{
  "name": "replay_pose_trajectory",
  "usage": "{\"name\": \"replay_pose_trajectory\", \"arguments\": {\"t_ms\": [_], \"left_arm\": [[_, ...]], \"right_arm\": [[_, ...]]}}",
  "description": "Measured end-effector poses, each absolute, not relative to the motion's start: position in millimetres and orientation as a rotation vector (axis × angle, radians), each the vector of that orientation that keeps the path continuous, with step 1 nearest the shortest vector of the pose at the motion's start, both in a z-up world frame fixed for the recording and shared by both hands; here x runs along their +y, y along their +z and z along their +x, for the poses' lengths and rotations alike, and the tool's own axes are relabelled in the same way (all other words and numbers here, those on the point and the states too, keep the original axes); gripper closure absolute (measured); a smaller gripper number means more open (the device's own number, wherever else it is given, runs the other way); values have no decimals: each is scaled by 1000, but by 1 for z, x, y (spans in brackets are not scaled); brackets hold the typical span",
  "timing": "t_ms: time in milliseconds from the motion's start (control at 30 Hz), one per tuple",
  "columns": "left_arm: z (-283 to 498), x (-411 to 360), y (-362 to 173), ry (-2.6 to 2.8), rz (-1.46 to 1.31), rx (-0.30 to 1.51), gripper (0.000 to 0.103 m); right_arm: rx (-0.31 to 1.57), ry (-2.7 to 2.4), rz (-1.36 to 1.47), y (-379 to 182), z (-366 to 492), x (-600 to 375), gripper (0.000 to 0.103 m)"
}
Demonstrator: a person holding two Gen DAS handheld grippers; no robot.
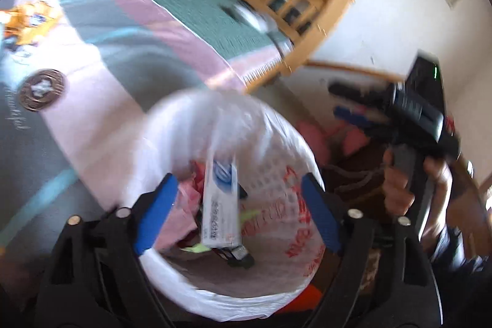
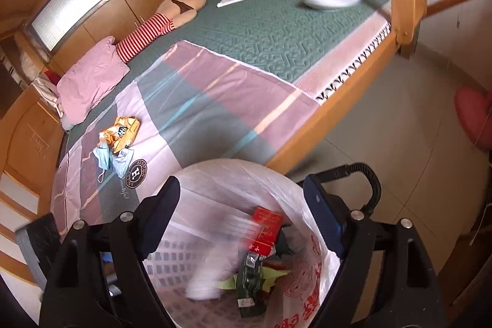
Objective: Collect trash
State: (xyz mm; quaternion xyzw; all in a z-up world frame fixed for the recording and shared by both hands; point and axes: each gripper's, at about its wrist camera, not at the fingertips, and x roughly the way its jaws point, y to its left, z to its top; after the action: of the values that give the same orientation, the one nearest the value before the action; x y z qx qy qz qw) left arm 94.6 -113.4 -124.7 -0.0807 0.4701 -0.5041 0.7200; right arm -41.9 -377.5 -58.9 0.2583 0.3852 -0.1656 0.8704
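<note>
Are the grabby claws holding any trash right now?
No. Both the left gripper and right gripper are open, empty, above the white plastic-lined bin.

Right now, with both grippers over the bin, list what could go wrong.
1. The white box is falling between the left gripper's open jaws; it may catch the loose bag liner.
2. The right gripper hangs close by, so the two could clash.
3. The face masks and orange wrapper remain on the bed.
</note>
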Motion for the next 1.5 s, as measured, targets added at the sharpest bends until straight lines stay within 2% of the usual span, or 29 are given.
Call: {"name": "replay_pose_trajectory", "arguments": {"t_ms": [133, 267, 400, 500, 600, 833, 867, 900, 933, 1067, 1333, 1500], "left_arm": [[148, -37, -91, -849, -307, 963, 12], [188, 46, -73, -462, -294, 881, 6], [211, 121, -89, -148, -312, 877, 5], [215, 160, -120, -13, -390, 960, 5], [214, 182, -137, 34, -434, 1023, 5], [207, 223, -139, 97, -482, 1075, 5], [207, 225, -140, 92, -501, 1086, 5], [208, 224, -141, 82, -516, 1095, 5], [210, 221, -142, 69, -524, 1101, 5], [209, 219, -142, 49, -536, 1103, 5], [197, 249, -136, 152, -641, 1037, 5], [185, 283, -137, 273, -751, 980, 5]], "right_arm": [[836, -281, 521, -53, -4, -356, 22], [845, -144, 457, -49, 62, -305, 22], [862, -72, 333, -60, 151, -241, 22], [876, -102, 207, -80, 223, -195, 22], [803, -195, 60, -105, 288, -156, 22], [940, -265, -165, -176, 378, -112, 24], [946, -265, -176, -180, 384, -108, 33], [954, -264, -187, -183, 388, -104, 52], [970, -257, -192, -186, 390, -101, 58], [950, -215, -174, -181, 377, -91, 68], [778, -137, -22, -119, 293, -66, 69], [868, 111, 88, -120, 261, -10, 69]]}}
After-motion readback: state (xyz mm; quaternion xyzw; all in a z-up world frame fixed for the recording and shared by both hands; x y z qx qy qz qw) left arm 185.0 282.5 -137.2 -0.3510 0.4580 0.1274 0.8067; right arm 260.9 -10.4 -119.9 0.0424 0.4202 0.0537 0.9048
